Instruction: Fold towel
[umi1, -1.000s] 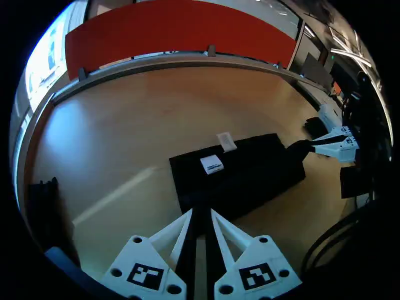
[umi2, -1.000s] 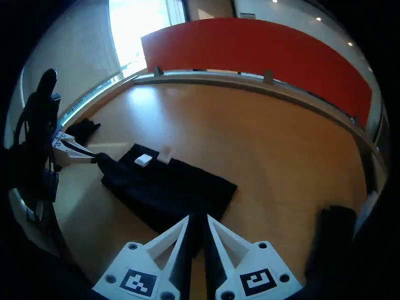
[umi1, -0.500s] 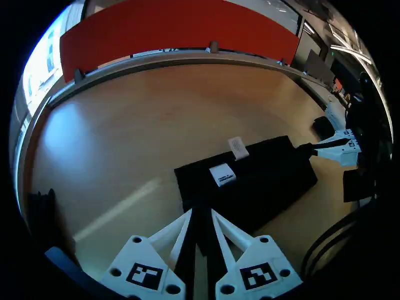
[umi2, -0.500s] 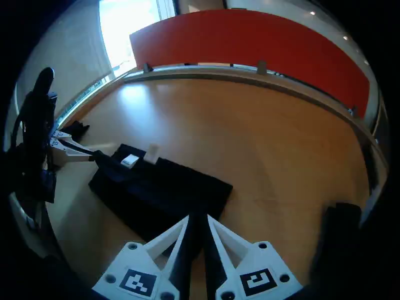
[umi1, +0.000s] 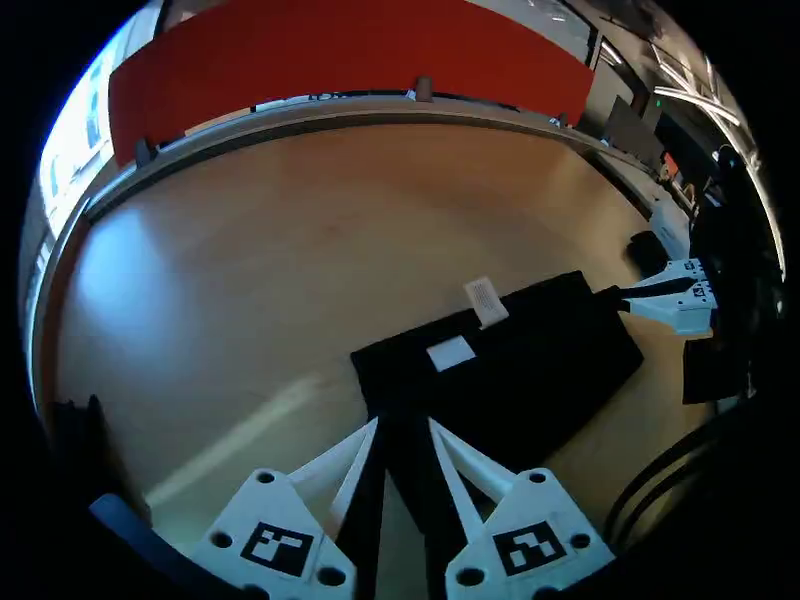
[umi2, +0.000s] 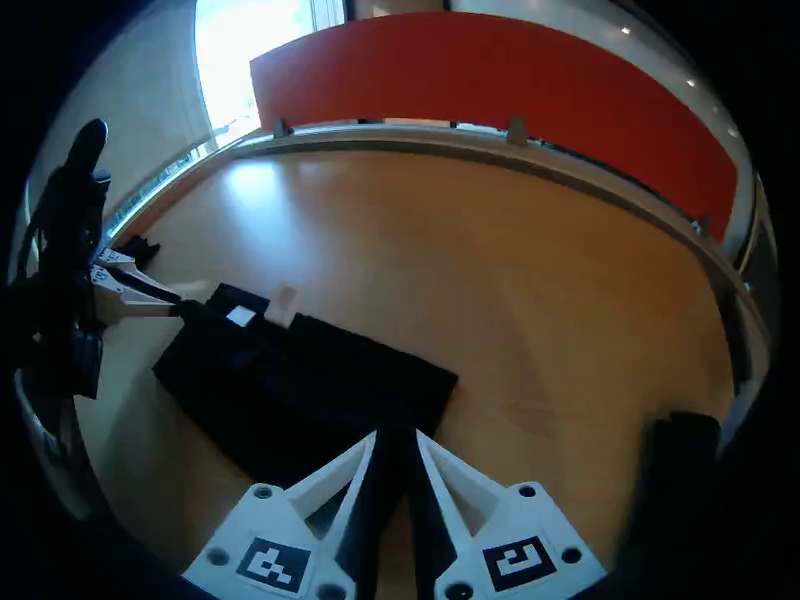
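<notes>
The towel is black, a soft cloth spread as a long rectangle on the wooden bench. It lies mostly flat, well short of the bench's far edge. Two small white labels sit by its far long edge. The flat label lies on the cloth, while the second label sticks out past the edge over the wood. One end corner is pinched to a point in the left gripper and the opposite end corner in the right gripper, with the cloth stretched between them. Folds in the dark fabric are hard to make out.
</notes>
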